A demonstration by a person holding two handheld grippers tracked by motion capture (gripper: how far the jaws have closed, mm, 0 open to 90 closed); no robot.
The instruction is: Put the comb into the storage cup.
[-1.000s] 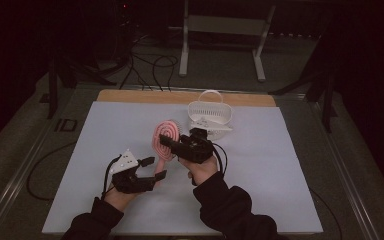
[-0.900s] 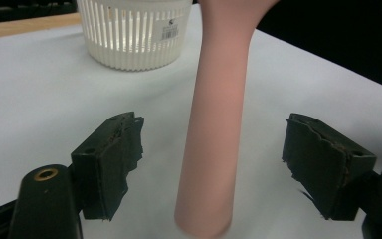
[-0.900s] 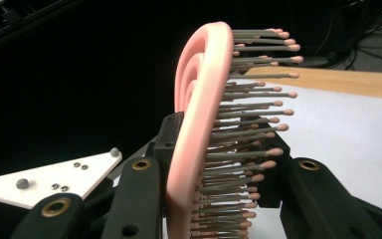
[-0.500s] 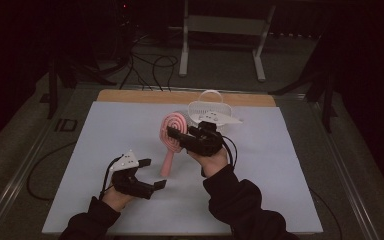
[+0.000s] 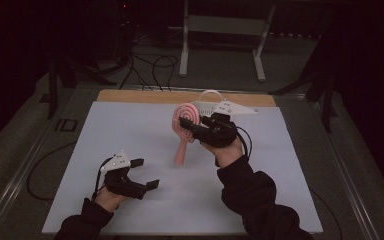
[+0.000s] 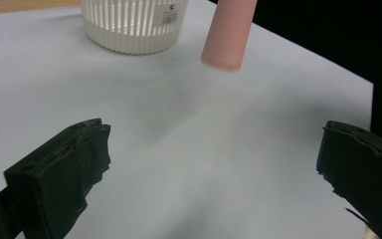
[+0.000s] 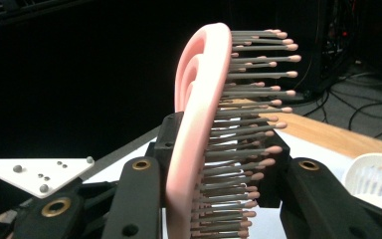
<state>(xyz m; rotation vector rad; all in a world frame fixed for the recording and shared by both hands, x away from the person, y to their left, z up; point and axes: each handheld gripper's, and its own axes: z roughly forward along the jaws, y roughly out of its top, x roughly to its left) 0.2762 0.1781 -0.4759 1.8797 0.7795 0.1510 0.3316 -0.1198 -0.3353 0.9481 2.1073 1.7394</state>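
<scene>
A pink hairbrush (image 5: 182,150) with grey bristles hangs above the white table (image 5: 125,130), head up and handle down. My right gripper (image 5: 187,125) is shut on the brush head (image 7: 194,124), jaws on either side of it. The handle's end (image 6: 228,40) floats clear of the table, ahead of my left gripper (image 6: 214,164). That left gripper (image 5: 145,173) rests low at the near left, its jaws having just been opening; they stand wide with nothing between them.
A white slatted basket (image 6: 134,25) stands at the back of the table, partly behind the right gripper, its rim (image 5: 203,105) showing in the high view and its edge (image 7: 373,177) in the right gripper view. A wooden strip (image 5: 145,96) borders the far edge.
The right gripper has lifted the brush up and toward the back right. The left gripper's jaws have spread apart and the brush handle has moved away from them.
</scene>
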